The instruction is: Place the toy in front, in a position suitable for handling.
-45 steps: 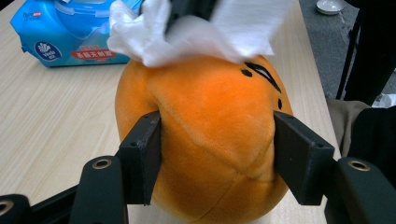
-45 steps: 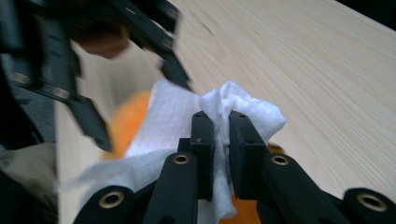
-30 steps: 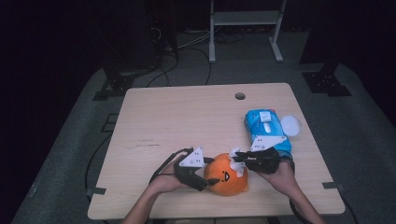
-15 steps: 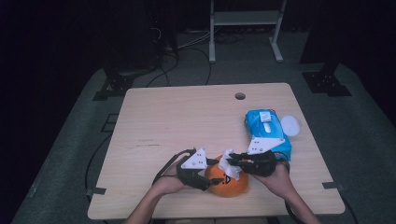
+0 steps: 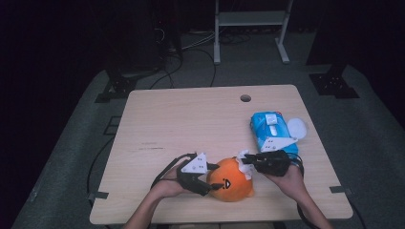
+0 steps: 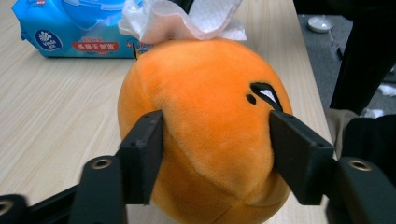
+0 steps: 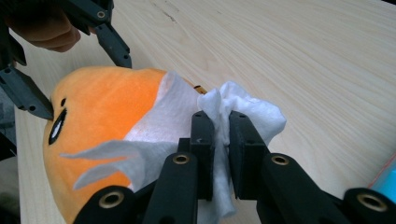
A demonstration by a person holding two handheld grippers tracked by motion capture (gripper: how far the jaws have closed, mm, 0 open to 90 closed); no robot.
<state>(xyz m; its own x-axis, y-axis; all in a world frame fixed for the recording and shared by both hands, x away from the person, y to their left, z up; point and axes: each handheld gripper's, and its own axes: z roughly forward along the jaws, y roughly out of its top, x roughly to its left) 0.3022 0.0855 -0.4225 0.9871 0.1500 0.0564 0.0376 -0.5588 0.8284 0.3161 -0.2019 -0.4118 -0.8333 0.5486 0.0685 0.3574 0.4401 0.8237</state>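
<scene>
An orange plush toy (image 5: 231, 181) with a small black-and-white eye rests on the table near its front edge. My left gripper (image 5: 217, 177) has a black jaw against each side of the plush (image 6: 205, 107); the jaws have just been opening a little but still press into the fabric. My right gripper (image 5: 246, 164) comes in from the right, shut on a crumpled white wipe (image 7: 247, 109). The wipe lies against the top of the plush (image 7: 102, 107), and in the left gripper view the wipe (image 6: 187, 18) drapes over the toy's far side.
A blue pack of wet wipes (image 5: 271, 131) lies just behind my right hand, with a white round lid (image 5: 297, 128) beside it. The wooden table (image 5: 191, 124) has a small cable hole (image 5: 245, 98) near its back edge. Dark floor with cables and stands surrounds it.
The right gripper slid left over the plush with the wipe, then came back to the right. The left gripper kept its place around the toy.
</scene>
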